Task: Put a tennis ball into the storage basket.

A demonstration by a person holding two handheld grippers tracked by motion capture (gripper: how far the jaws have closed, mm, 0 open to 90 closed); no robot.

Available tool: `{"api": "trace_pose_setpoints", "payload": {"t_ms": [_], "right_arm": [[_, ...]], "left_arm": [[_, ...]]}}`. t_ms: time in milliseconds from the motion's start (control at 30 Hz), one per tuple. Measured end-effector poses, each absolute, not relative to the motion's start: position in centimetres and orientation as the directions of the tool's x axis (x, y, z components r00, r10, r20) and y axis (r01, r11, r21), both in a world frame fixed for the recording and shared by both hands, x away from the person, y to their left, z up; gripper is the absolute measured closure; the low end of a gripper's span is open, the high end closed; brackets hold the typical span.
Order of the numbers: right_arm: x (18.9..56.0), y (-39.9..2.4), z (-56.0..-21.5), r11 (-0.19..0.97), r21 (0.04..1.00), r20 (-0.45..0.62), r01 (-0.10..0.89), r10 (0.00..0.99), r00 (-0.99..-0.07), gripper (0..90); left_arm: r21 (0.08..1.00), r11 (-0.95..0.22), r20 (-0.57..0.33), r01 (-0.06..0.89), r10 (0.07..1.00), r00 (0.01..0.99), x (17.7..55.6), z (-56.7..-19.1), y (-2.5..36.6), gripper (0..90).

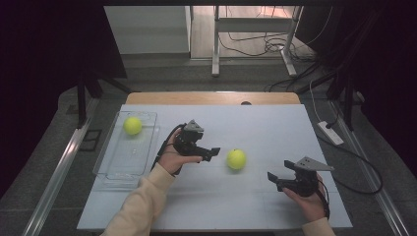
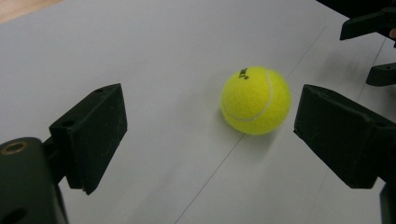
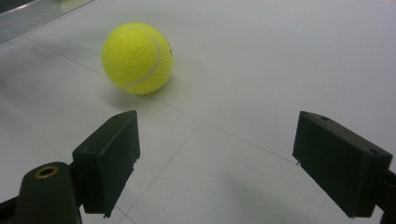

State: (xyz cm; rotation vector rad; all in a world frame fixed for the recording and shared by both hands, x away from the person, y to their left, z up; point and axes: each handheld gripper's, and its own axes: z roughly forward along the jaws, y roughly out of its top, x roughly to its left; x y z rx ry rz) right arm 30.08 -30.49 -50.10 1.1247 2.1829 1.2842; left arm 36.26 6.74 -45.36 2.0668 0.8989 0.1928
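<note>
A yellow tennis ball [image 1: 236, 159] lies on the white table top [image 1: 255, 128], near its middle. My left gripper [image 1: 213, 153] is just left of the ball and points at it, open, with nothing between its jaws. In the left gripper view the ball [image 2: 256, 100] sits a little ahead of my left gripper [image 2: 210, 121], close to the right jaw and untouched. My right gripper [image 1: 272, 178] rests to the ball's right and nearer the front edge, also open and empty. The right gripper view has the ball [image 3: 137, 58] farther off at the upper left, beyond my right gripper [image 3: 224, 149].
A clear plastic tray [image 1: 118, 162] lies at the table's left edge with a second tennis ball [image 1: 132, 125] at its far end. A wooden strip [image 1: 211, 98] runs along the table's back edge. The other gripper's jaws [image 2: 373, 49] show at the upper right of the left gripper view.
</note>
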Motion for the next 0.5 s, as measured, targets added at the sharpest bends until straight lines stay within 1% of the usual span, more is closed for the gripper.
{"api": "trace_pose_setpoints", "payload": {"t_ms": [167,267,367,500], "right_arm": [[30.1,-30.4,-50.2,0.273,0.849,0.077,0.451,0.782,-0.618,14.8],[30.1,-30.4,-50.2,0.274,0.849,0.077,0.451,0.781,-0.619,14.7],[30.1,-30.4,-50.2,0.271,0.851,0.078,0.450,0.782,-0.619,14.7],[30.1,-30.4,-50.2,0.275,0.849,0.076,0.450,0.781,-0.620,14.7]], "left_arm": [[0.752,-0.396,-0.179,0.527,0.647,0.741,36.4,-45.6,5.8,10.4],[0.764,-0.389,-0.164,0.515,0.655,0.737,36.5,-45.7,5.4,10.4],[0.771,-0.375,-0.180,0.515,0.647,0.741,36.5,-45.6,5.0,10.7],[0.758,-0.401,-0.174,0.514,0.636,0.752,36.5,-45.7,4.3,10.4]]}}
